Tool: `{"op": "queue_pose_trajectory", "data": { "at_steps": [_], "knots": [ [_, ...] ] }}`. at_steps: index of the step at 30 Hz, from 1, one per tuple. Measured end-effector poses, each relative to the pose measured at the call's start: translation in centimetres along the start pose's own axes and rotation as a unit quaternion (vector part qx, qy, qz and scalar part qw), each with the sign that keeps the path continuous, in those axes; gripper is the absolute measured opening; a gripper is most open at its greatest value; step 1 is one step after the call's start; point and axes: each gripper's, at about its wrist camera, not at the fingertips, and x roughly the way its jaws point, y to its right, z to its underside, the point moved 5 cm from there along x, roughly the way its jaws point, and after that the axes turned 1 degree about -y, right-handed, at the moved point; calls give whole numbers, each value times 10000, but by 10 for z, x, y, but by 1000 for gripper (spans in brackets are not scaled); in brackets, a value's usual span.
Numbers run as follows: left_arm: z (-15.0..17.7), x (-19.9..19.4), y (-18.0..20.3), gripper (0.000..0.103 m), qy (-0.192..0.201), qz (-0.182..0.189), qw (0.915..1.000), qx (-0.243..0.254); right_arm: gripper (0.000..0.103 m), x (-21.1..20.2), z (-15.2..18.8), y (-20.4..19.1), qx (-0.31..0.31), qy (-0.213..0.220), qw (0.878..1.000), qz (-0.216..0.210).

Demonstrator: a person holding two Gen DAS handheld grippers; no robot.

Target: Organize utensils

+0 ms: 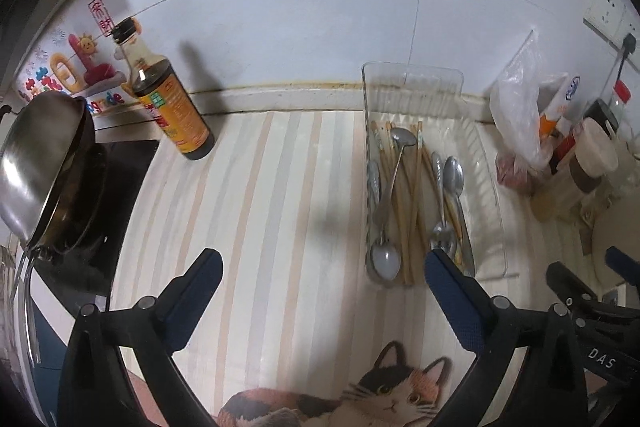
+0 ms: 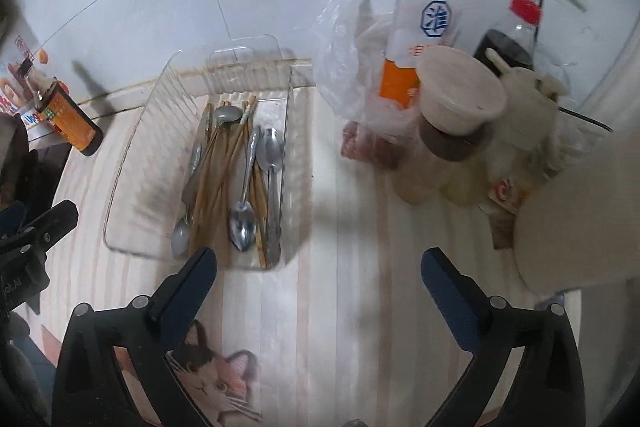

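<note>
A clear plastic tray [image 1: 486, 187] lies on the striped mat and holds several metal spoons [image 1: 454, 175] and wooden chopsticks [image 1: 404, 195] mixed together. It also shows in the right wrist view [image 2: 132, 163] with the spoons [image 2: 242, 223] and chopsticks [image 2: 218, 179]. My left gripper [image 1: 322, 271] is open and empty, above the mat just left of the tray's near end. My right gripper [image 2: 318, 269] is open and empty, above the mat just right of the tray's near end.
A soy sauce bottle [image 1: 170, 99] stands at the back left beside a steel pan [image 1: 36, 163] on a black cooktop. Right of the tray are a plastic bag [image 2: 360, 67], jars [image 2: 460, 115] and bottles [image 2: 404, 67]. A white round object [image 2: 576, 215] is at the right edge.
</note>
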Motion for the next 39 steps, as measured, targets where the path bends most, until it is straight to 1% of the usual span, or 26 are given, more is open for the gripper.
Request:
{"op": "queue_pose_trajectory", "data": {
  "at_steps": [2,6,15,20,24,28,33,36,39],
  "knots": [
    [5,-9,-3,103,59,21,10000,-11,103,-11,5,-2,-3,107,9999,70],
    [13,-34,-5,103,252,132,9996,20,103,-48,15,-1,63,371,9992,103],
    [34,-125,-14,103,834,408,9956,117,103,-149,44,2,216,1010,9946,-21],
    [51,-179,-22,103,1186,562,9912,171,103,-213,67,3,257,1422,9895,-61],
    [65,-217,-26,103,1395,709,9874,224,103,-254,86,-1,281,1629,9861,-164],
    [78,-241,-27,103,1428,880,9853,308,103,-288,102,-3,375,1780,9827,-359],
    [90,-256,-30,103,1293,1260,9832,283,103,-316,115,-2,342,1859,9797,-664],
    [93,-264,-31,103,1267,1352,9824,242,103,-323,118,-3,300,1838,9785,-890],
    [93,-271,-30,103,1322,1372,9815,193,103,-328,118,-3,196,1794,9784,-1004]
  ]
}}
